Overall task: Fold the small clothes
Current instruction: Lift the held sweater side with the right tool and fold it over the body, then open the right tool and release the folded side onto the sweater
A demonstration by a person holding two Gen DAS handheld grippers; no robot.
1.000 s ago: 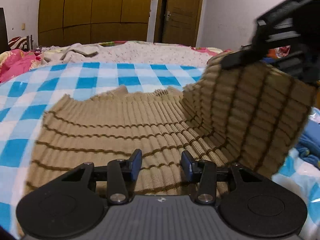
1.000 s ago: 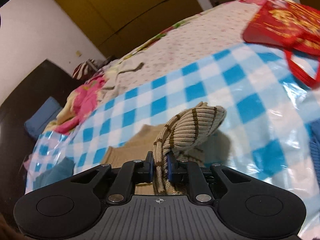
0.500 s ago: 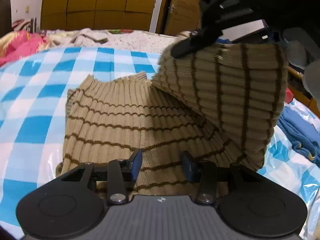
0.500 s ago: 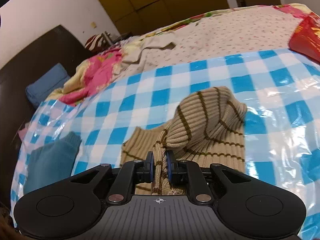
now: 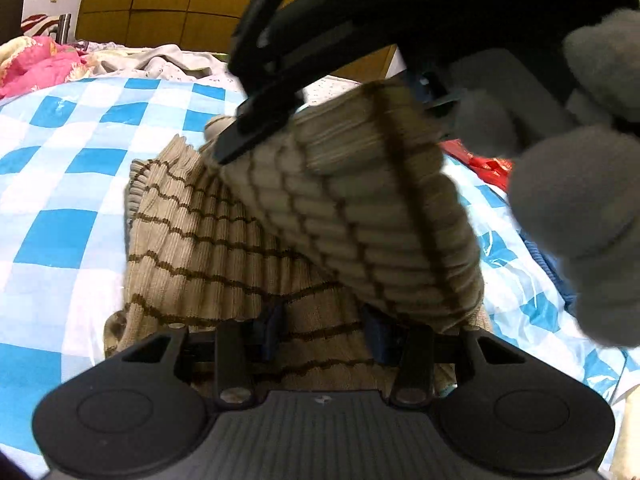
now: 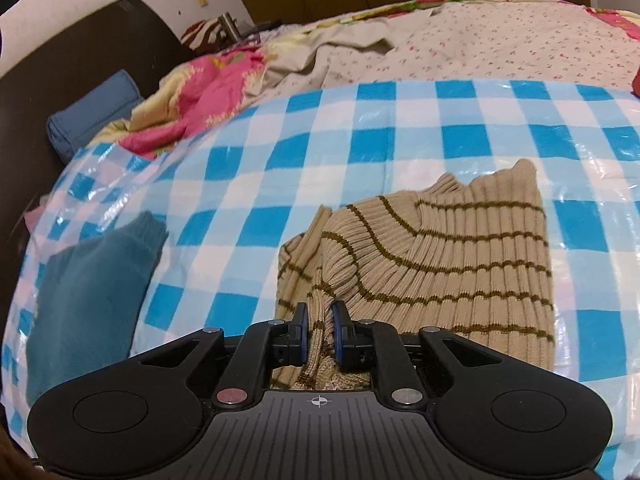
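A beige ribbed sweater (image 5: 200, 248) with thin brown stripes lies on the blue-and-white checked sheet (image 5: 60, 184). My right gripper (image 6: 320, 320) is shut on a bunched edge of the sweater (image 6: 460, 248) and holds it low over the sheet. In the left wrist view the right gripper (image 5: 248, 140) comes in from above, held by a grey-gloved hand (image 5: 580, 220), and drapes a folded flap (image 5: 360, 208) over the flat part. My left gripper (image 5: 325, 334) stands open low over the sweater's near edge. The flap partly covers its fingertips.
A teal garment (image 6: 88, 280) lies on the sheet at the left. A pink floral quilt (image 6: 200, 92), a blue pillow (image 6: 92, 116) and a dark headboard (image 6: 60, 48) lie beyond. A red bag (image 5: 480, 164) and a blue garment (image 5: 556, 272) are at the right.
My right gripper has carried the sweater's flap across to the left and down over the flat part. The flap now hangs close over my left gripper, which shifted slightly.
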